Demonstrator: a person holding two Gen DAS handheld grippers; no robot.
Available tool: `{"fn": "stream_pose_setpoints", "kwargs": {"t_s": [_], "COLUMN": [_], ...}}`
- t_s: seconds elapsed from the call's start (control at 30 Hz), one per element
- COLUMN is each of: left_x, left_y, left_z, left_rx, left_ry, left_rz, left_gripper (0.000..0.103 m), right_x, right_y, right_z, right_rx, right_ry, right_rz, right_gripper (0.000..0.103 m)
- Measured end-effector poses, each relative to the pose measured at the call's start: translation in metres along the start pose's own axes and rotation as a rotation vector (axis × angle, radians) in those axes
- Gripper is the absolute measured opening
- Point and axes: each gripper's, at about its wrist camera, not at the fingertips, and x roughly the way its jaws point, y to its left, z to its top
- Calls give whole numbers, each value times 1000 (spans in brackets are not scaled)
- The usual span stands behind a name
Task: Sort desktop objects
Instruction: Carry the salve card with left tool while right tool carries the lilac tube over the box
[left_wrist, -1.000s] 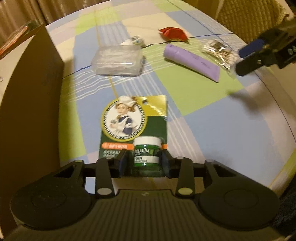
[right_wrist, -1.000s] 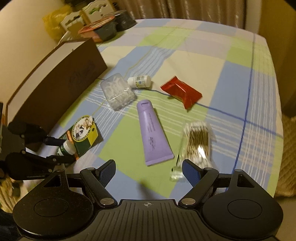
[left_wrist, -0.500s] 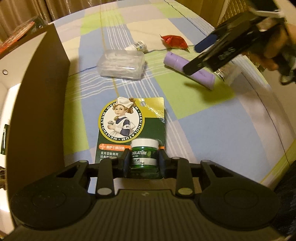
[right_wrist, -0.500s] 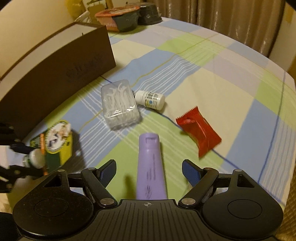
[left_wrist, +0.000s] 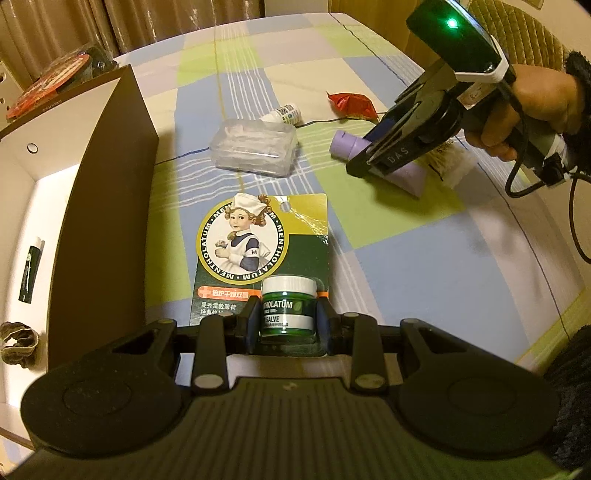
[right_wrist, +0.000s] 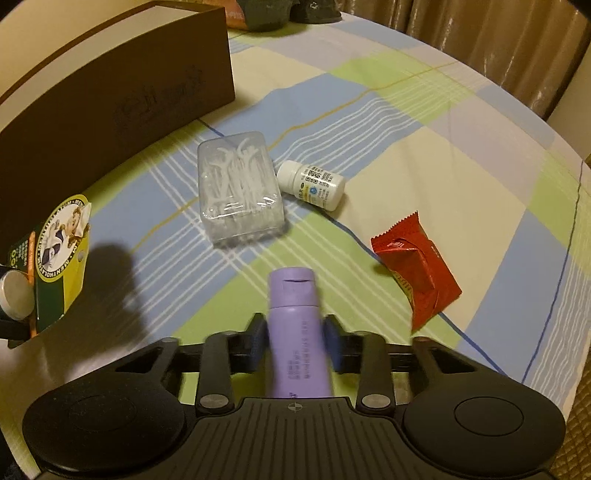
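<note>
My left gripper (left_wrist: 286, 325) is shut on the green salve jar (left_wrist: 288, 308) of a carded Mentholatum pack (left_wrist: 258, 243). In the right wrist view the pack (right_wrist: 59, 254) shows at the far left, tilted, beside the brown box (right_wrist: 110, 85). My right gripper (right_wrist: 293, 343) is shut on the body of a purple tube (right_wrist: 293, 295) that lies on the checked cloth, cap pointing away. From the left wrist view, the right gripper (left_wrist: 373, 157) reaches down onto the tube (left_wrist: 343, 142), held by a person's hand (left_wrist: 535, 107).
A clear box of floss picks (right_wrist: 240, 188), a small white bottle (right_wrist: 312, 184) and a red packet (right_wrist: 417, 269) lie beyond the tube. A bag of cotton swabs (left_wrist: 450, 164) sits behind the right gripper. The open brown box (left_wrist: 99, 206) holds a dark tube (left_wrist: 31, 269) and a scrunchie (left_wrist: 18, 343).
My right gripper moved forward over the purple tube, away from the cotton swabs, and shut on it. My left gripper kept hold of the salve pack and drifted closer to the box.
</note>
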Motion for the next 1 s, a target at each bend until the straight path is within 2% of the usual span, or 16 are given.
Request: {"fn": "stream_pose_setpoints", "kwargs": {"t_s": [0.17,0.3,0.4,0.5,0.6,0.77,1.0], "left_x": [-6,-16,-25,-38,-54,-88,-124], "left_y": [-3,-5,-4,0,8,35,101], "left_z": [-2,-5,-7,-7,-7,-4,-3], "left_rx": [10,16,22,28,38,43,30], "left_ry": [-14,-27,-46,-71,-104,-166,-214], "left_rz": [-6,-20,-34,-43,-43,-24,113], "left_gripper": [27,27,27,27,27,27,27], "right_x": [-3,-9,-13,-16,-24,-55,-97], "right_y": [11,24,24,18,16,28,59], "right_z": [-7,-16,-22,-29,-31,-5,67], "right_rx": [-10,2,98,261,382,430,362], "right_ry": [13,25,52,76,68,-11,-171], "right_rz": [-2,30,128,252,346,428,501], "right_gripper": [31,31,30,30,30,30,30]}}
